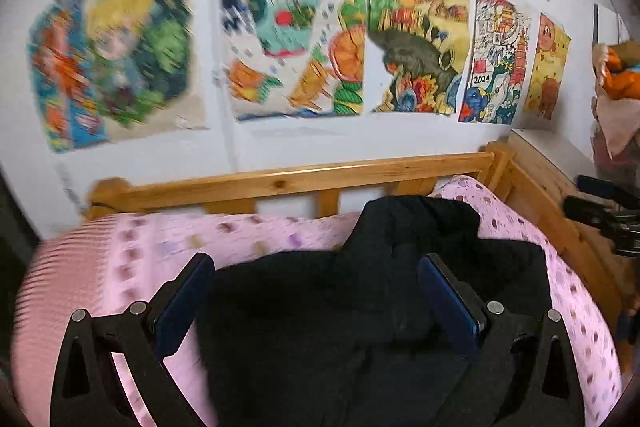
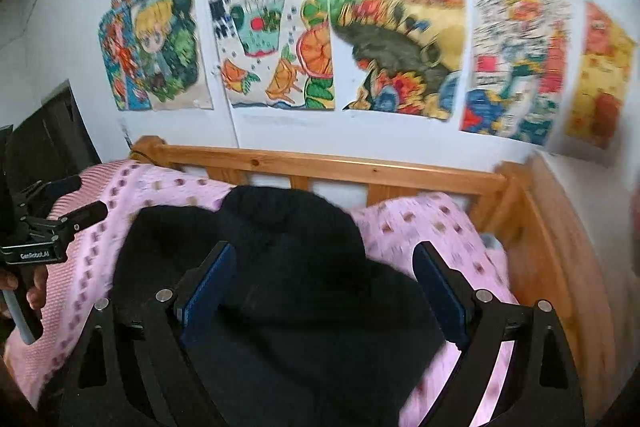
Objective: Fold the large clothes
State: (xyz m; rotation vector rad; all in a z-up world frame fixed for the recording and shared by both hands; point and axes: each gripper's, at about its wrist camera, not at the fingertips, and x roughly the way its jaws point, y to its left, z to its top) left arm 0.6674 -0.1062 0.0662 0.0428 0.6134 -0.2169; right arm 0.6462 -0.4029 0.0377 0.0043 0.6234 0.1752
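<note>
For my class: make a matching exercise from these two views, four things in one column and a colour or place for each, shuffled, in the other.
1. garment
2. bedspread
3. bed rail
4. drawings

A. pink with spots
B. on the white wall
C. black
D. light wood

Pairs: 1-C, 2-A, 3-D, 4-B

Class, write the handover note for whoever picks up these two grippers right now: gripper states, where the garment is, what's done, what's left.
Left gripper: open, holding nothing.
Right gripper: open, holding nothing.
Black garment: lying bunched on the pink dotted bedspread, beside the wooden bed rail.
Done: garment is on the bed; how far it is folded cannot be told.
Left: probably check the shape, then fold or tidy.
</note>
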